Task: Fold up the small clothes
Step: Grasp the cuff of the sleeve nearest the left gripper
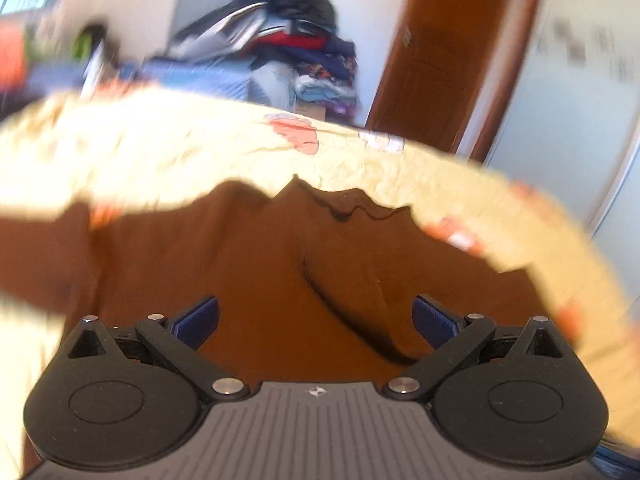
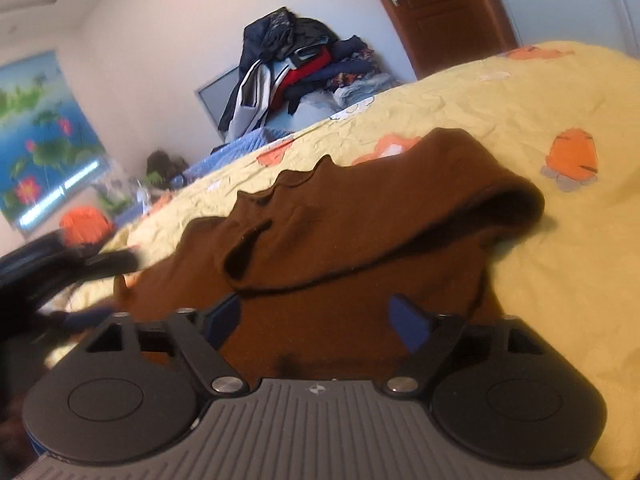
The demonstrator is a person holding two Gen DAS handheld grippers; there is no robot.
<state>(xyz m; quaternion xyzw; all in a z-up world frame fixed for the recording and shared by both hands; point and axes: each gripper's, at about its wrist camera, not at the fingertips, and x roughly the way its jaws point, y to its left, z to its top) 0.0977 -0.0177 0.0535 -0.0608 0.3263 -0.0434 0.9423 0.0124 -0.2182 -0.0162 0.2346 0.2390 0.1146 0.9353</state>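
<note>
A: How are the jaws of the left gripper (image 1: 316,320) set?

B: They are spread wide. Nothing is pinched between the blue pads (image 1: 198,320). Brown cloth is seen in the gap and ahead of it; whether the pads touch it cannot be told.

A: And the right gripper (image 2: 316,322)?

B: Its jaws are spread as well, and nothing is gripped. The garment (image 2: 340,240) fills the space between the pads (image 2: 408,322) and runs on ahead of them.

A: What is hard to make out?

B: The left wrist view is smeared by motion, so the garment (image 1: 260,260) edges to the left of the jaws are blurred. The garment's near part is hidden behind both gripper bodies. In the right wrist view the left gripper (image 2: 60,272) is seen only as a dark blur to the left of the jaws, and its state cannot be read from there.

A: Where does the garment lie?

B: It is spread on the yellow quilt (image 2: 520,112), directly ahead of both sets of jaws. In the right wrist view a folded flap is raised ahead and to the right of the jaws, with a dark hollow under its edge. A scalloped edge is seen at the far side. Beyond the quilt a clothes pile (image 2: 296,64) and a door (image 2: 440,8) are seen.
</note>
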